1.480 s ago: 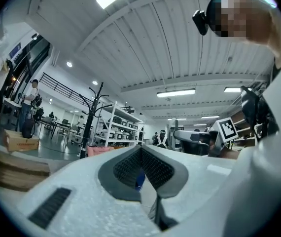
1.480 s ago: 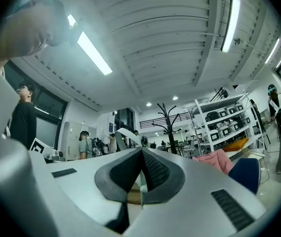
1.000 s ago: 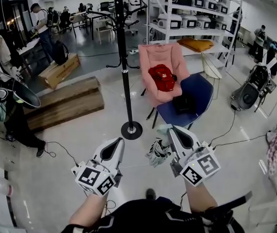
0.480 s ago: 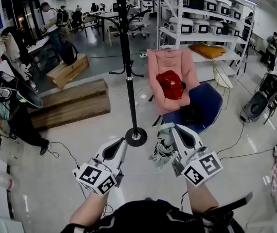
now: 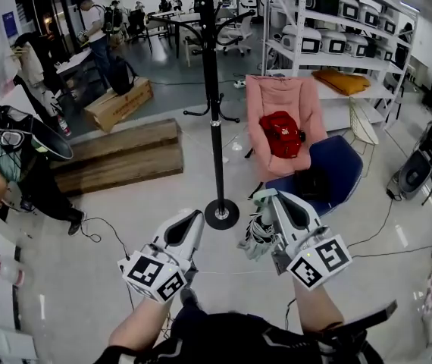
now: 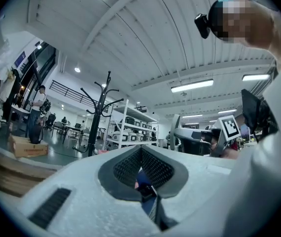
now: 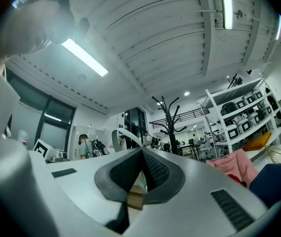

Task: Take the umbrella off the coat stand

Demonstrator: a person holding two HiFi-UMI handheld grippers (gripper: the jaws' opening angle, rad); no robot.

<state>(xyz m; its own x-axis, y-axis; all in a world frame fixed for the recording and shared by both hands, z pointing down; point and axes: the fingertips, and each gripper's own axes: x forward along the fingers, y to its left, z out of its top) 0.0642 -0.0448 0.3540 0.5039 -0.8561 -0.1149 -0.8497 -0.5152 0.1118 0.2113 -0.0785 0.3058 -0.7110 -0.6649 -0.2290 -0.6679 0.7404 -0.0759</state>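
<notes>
Task looks essentially done: the folded umbrella (image 5: 254, 235) hangs grasped in the right gripper (image 5: 271, 199) fingers at lower centre, clear of the coat stand (image 5: 212, 112), while the left gripper (image 5: 195, 218) fingers are clenched on nothing.

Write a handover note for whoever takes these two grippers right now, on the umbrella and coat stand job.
Left gripper: shut, empty, level with the right one.
Right gripper: shut on the folded umbrella, which hangs beside its jaws.
Coat stand: upright just ahead, apart from the umbrella.
Done: the umbrella is off the stand.
Left: probably only carrying it clear and setting it down.
</notes>
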